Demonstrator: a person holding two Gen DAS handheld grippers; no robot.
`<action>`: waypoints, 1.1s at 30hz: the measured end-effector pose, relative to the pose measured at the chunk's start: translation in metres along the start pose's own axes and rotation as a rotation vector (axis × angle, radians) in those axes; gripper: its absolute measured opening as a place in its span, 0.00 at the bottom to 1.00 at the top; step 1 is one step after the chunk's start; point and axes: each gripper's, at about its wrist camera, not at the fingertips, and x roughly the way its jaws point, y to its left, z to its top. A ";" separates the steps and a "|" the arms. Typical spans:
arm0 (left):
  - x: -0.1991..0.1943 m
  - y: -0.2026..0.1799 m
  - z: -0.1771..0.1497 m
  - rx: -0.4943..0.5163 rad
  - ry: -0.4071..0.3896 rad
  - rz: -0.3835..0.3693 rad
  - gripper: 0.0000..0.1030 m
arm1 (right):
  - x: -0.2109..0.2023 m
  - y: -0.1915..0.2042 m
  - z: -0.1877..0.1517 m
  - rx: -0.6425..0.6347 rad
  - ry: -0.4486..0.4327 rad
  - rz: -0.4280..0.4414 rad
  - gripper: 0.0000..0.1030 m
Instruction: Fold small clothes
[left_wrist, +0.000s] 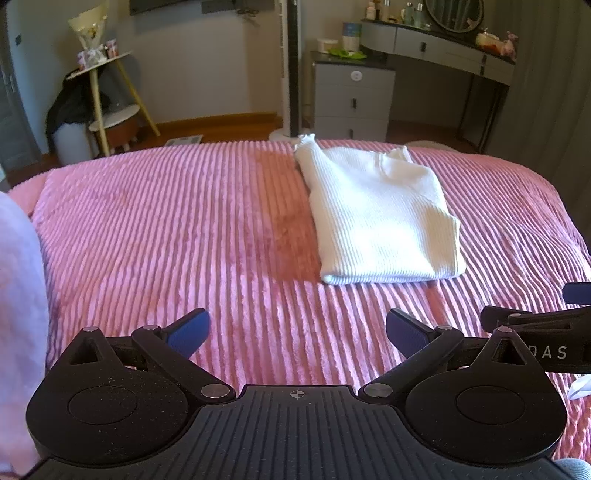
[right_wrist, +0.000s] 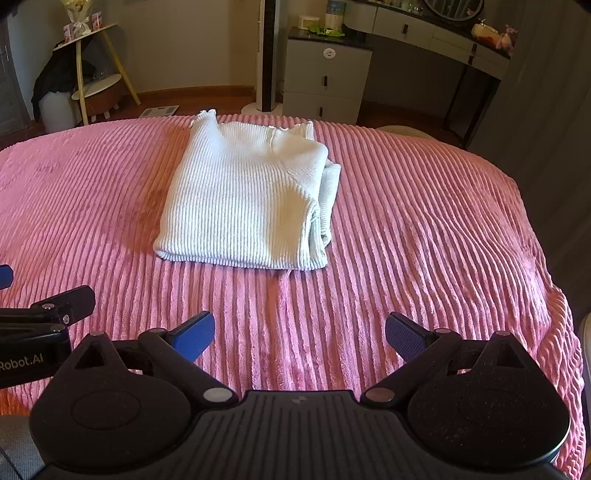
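While both grippers' fingers (left_wrist: 404, 332) gape empty, folded white sweater (right_wrist: 243, 199) mid-bedspread (right_wrist: 424, 240), edges well apart.

One folded white sweater (right_wrist: 243, 199) on one pink blanket (right_wrist: 424, 258) — two grippers near (left gripper (left_wrist: 297, 334), right gripper (right_wrist: 300, 334)), one drawer cabinet (left_wrist: 352, 99) far.

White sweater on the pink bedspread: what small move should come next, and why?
Probably bring both hand-held grippers forward to the white sweater's near hem for another fold. The left hand-held gripper and right hand-held gripper are open and empty, short of it.
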 end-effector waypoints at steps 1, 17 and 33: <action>0.000 0.000 0.000 0.001 0.000 0.001 1.00 | 0.000 0.000 0.000 -0.001 -0.001 0.000 0.96; -0.002 -0.001 0.000 -0.009 0.004 -0.007 1.00 | -0.003 -0.001 0.002 -0.004 -0.009 0.002 0.96; -0.006 -0.005 0.000 0.007 -0.006 -0.011 1.00 | -0.010 -0.002 0.000 -0.010 -0.028 0.004 0.96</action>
